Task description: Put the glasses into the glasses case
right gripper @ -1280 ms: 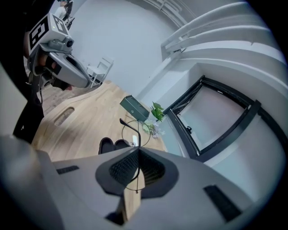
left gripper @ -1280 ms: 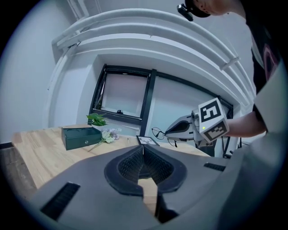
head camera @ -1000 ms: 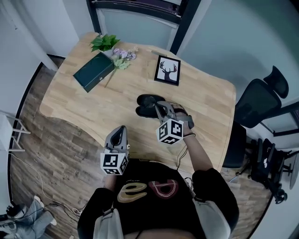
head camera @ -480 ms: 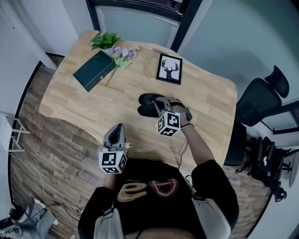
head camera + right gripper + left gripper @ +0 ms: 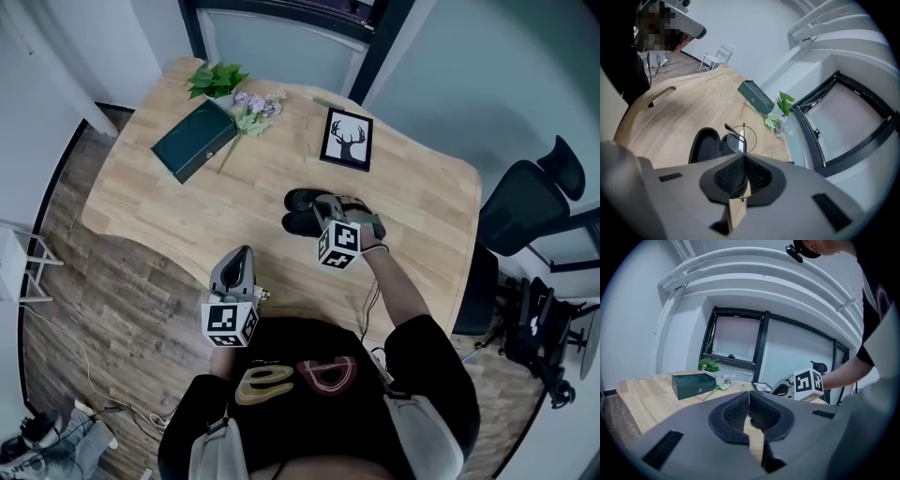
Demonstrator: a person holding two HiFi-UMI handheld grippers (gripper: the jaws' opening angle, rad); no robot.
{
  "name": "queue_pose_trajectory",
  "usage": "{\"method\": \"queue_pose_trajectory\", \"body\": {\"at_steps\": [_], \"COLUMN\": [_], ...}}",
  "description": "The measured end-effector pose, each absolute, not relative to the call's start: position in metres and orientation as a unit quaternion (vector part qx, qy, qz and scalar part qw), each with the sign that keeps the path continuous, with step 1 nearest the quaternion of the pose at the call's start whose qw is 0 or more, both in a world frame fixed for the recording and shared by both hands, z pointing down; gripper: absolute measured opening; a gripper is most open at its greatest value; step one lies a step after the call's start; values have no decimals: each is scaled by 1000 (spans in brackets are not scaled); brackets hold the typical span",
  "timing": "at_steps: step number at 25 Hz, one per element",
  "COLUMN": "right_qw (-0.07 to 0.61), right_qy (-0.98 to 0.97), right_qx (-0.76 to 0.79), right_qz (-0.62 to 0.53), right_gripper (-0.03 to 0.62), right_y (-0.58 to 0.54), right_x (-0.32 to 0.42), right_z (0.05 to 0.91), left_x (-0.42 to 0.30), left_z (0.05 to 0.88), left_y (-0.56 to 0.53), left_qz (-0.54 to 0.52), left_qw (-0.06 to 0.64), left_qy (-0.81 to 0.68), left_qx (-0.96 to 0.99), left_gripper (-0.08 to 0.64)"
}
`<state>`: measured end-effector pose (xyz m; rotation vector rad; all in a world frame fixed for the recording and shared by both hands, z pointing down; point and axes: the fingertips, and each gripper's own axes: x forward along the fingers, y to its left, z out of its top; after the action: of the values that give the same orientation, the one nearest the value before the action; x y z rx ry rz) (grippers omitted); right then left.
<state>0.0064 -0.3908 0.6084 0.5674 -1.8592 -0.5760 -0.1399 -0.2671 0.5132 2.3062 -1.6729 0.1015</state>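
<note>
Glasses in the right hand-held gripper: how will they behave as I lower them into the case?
The glasses look thin-wired and light, so they are probably fragile. The right hand-held gripper pinches only a thin part of the frame, so they may pivot or slip. One temple seems to stick out and could catch on the rim of the open case.

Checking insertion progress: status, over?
Right gripper shut on glasses, poised at open glasses case. Left gripper shut, empty, off to the side. Nothing blocking the case.
</note>
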Motion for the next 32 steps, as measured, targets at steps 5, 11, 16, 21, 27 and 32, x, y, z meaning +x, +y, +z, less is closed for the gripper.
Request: {"method": "queue_pose_trajectory", "body": {"at_steps": [5,11,16,21,27,32], "right_qw": [538,549,557,570,579,586], "right_qy": [-776,-773,-769,-763,-756,-754], "right_qx": [226,215,203,191,189,184], "right_qz": [-237,-235,-241,-238,-239,-235], "right_gripper": [12,12,12,14,12,12], "right_y": [-397,-403,-405,-403,-407,-407], "right_x": [6,3,-1,-2,0,2], "right_z": [619,630,639,652,662,673], "left_x": [-147,-152,-161,-170,-179,-182], "left_z": [515,517,519,521,524,528], "left_y": [-273,-275,-277,-276,-278,-275], "left_qz": [38,42,47,48,53,56], "left_qw": [145,149,148,151,153,158], "left_qy": [-584,-583,-585,-590,-595,-599], "left_qx": [797,798,796,791,788,783], "left_gripper": [18,18,18,18,18,18]}}
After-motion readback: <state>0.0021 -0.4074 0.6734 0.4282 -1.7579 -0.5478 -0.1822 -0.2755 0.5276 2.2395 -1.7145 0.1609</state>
